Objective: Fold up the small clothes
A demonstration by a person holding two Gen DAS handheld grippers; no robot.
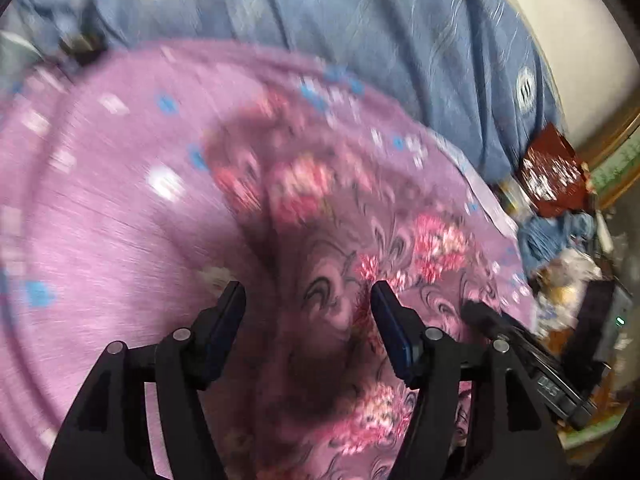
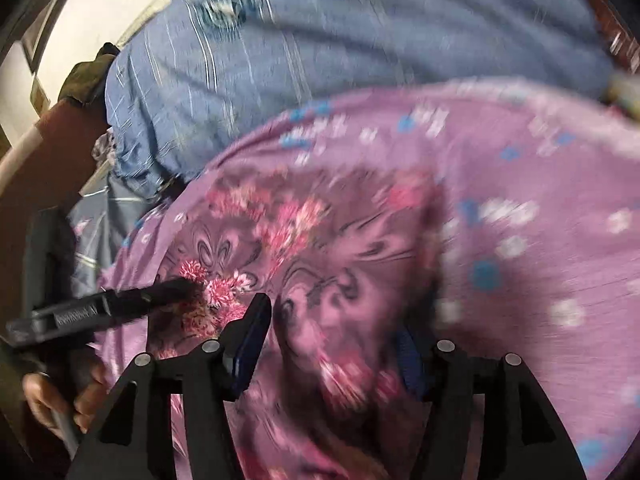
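both the left gripper (image 1: 308, 300) and the right gripper (image 2: 336, 320) are matte black, with angular linkage arms, round silver pivot pins and dark blue fingers (image 1: 394, 330). white lettering marks one housing, blurred.

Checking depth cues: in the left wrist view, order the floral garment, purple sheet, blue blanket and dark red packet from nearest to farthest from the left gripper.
From the left gripper:
1. Floral garment, directly under the fingers.
2. Purple sheet, around it.
3. Blue blanket, beyond, top.
4. Dark red packet, far right; roughly level with the blanket, too close to call.
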